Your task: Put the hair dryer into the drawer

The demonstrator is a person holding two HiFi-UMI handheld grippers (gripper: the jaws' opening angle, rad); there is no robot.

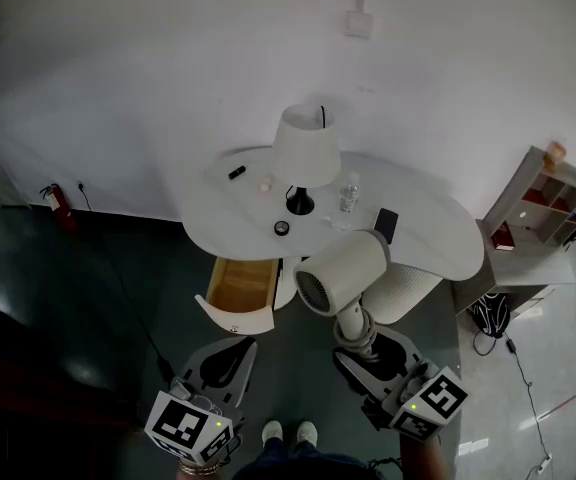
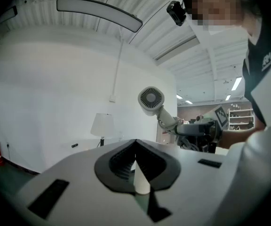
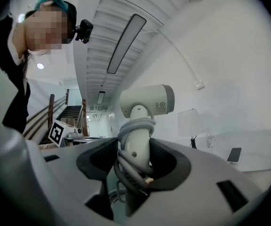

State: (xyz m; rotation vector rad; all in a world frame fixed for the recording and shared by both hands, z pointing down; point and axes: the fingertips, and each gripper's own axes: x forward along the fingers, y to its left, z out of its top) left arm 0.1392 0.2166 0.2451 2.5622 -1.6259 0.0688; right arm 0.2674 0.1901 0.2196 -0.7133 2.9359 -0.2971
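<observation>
White hair dryer (image 1: 340,273) hovers just beside open drawer (image 1: 238,286).

Looks like a staged home corner inside a larger lab or office hall. A white curved table (image 1: 438,230) with a lamp (image 1: 305,146), water bottle (image 1: 349,194), phone (image 1: 386,224) and open wooden drawer (image 1: 240,286) stands by a bare white wall. Around it: fire extinguisher (image 1: 56,200), cube shelf unit (image 1: 543,203), loose cable (image 1: 528,388) on a glossy floor. The gripper views add the rest: ribbed ceiling, strip light (image 2: 98,13), staircase (image 3: 72,112).
</observation>
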